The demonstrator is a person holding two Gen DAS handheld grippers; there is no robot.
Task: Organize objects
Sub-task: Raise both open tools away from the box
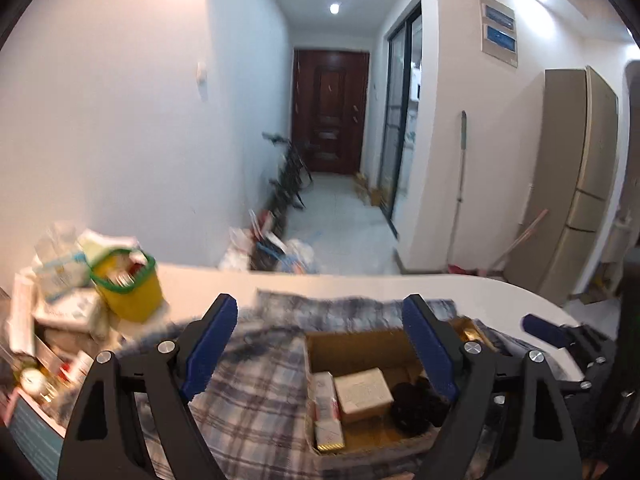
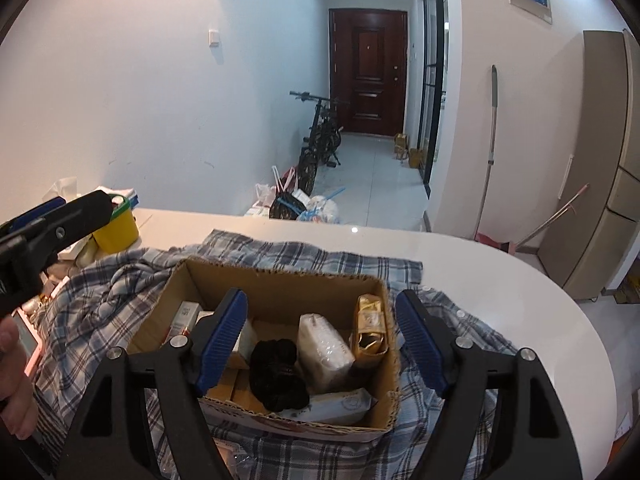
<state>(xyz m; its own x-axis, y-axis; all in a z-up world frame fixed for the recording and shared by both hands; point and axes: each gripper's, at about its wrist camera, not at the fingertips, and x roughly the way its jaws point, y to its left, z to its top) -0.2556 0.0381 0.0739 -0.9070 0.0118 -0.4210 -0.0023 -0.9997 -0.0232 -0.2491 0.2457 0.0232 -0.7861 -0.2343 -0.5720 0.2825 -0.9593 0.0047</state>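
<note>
Your right gripper (image 2: 320, 344) hangs wide open and empty over the cardboard box (image 2: 280, 288) of items on the plaid cloth (image 2: 100, 300); your left gripper (image 1: 320, 352) is likewise spread, holding nothing. Descend carelessly and a finger could snag the box's wall, dragging it.

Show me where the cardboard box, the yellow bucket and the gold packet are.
cardboard box (image 2: 280, 286): right wrist view, on its inner back wall.
yellow bucket (image 1: 134, 294): left wrist view, on its yellow side below the green rim.
gold packet (image 2: 370, 326): right wrist view, on its front face, upright in the box's right corner.
</note>
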